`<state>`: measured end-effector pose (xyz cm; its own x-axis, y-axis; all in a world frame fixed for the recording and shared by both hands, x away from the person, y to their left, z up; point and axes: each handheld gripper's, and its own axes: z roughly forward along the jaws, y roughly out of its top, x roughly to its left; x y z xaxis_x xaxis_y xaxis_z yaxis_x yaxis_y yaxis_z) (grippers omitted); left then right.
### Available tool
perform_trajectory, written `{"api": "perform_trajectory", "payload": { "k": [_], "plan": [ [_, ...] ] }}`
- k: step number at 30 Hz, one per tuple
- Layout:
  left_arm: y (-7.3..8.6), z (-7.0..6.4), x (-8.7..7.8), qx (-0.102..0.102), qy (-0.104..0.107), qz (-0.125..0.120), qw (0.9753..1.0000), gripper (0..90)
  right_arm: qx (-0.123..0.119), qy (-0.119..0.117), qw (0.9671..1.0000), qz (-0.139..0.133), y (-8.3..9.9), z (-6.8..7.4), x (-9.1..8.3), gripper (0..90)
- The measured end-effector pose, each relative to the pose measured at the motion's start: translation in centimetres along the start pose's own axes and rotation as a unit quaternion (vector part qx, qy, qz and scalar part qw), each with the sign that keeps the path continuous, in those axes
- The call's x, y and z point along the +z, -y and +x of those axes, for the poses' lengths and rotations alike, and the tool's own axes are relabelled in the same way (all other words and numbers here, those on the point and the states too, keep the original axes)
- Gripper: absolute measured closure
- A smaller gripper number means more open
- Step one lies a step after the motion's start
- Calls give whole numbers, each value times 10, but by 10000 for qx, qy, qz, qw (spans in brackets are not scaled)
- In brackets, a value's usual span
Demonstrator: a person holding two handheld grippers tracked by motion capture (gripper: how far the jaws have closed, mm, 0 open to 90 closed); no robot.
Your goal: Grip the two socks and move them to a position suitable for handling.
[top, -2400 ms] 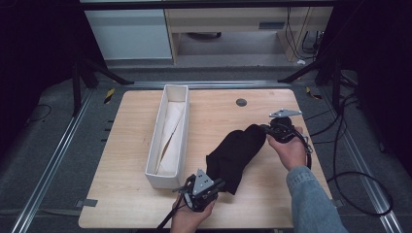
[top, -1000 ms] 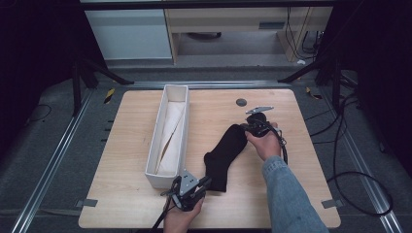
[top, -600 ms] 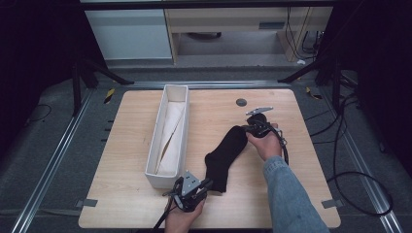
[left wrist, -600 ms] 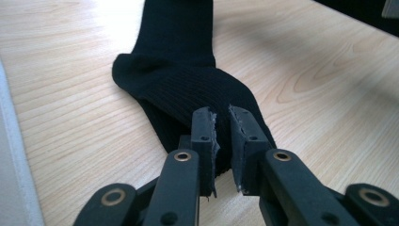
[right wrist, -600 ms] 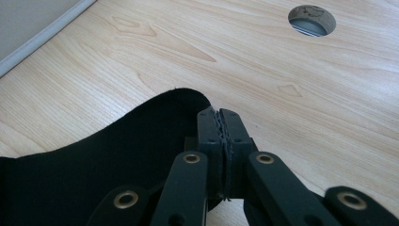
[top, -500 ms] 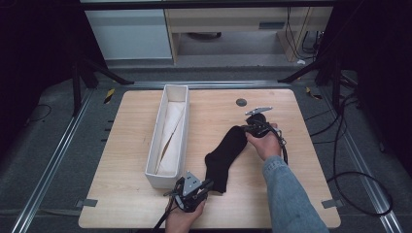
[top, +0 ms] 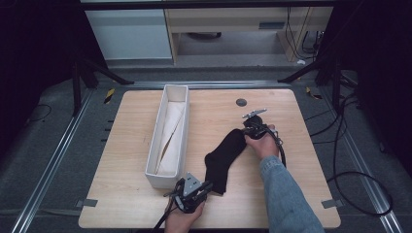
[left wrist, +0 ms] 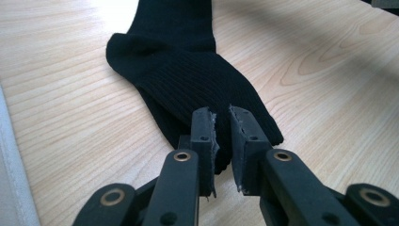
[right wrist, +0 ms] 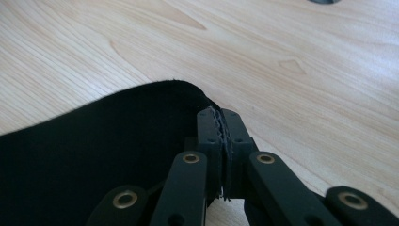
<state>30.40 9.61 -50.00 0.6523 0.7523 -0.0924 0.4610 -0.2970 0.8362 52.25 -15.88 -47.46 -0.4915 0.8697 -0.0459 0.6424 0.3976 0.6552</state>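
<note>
A black sock [top: 226,158] lies stretched on the wooden table [top: 301,194], running from near left to far right. My left gripper [top: 208,186] sits at the sock's near end. In the left gripper view its jaws [left wrist: 222,115] stand a narrow gap apart over the ribbed end of the sock [left wrist: 188,70], which rests flat on the wood. At the sock's far end, my right gripper [top: 244,131] is held by a hand in a denim sleeve. Seen in the right gripper view, this gripper [right wrist: 220,113] is shut on the edge of the sock [right wrist: 94,155].
A long white tray [top: 155,141] holding a cream-coloured cloth stands left of the sock, and its wall [left wrist: 7,179] shows beside my left gripper. A small dark disc [top: 241,102] lies on the table behind my right gripper. Bare wood spreads to the right.
Since 2.4 s ago the bunched sock has been drawn out long and narrow. Both grippers have shifted left. Over the last second almost nothing has moved.
</note>
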Motion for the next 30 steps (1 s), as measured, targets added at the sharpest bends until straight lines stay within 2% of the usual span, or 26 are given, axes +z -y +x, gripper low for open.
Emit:
{"api": "perform_trajectory", "payload": {
  "k": [9,24,27,30],
  "plan": [
    [1,0,0,5,12,45,10000,803,43,57,9998,176,3,-1,10,884],
    [3,-1,2,-1,55,125,9999,800,70,35,9998,196,4,-4,10,872],
    [3,-1,2,0,61,112,9999,790,66,61,9998,179,4,-4,9,839],
    [4,-2,3,6,71,135,9999,778,72,155,9998,140,4,-4,7,767]
  ]
}}
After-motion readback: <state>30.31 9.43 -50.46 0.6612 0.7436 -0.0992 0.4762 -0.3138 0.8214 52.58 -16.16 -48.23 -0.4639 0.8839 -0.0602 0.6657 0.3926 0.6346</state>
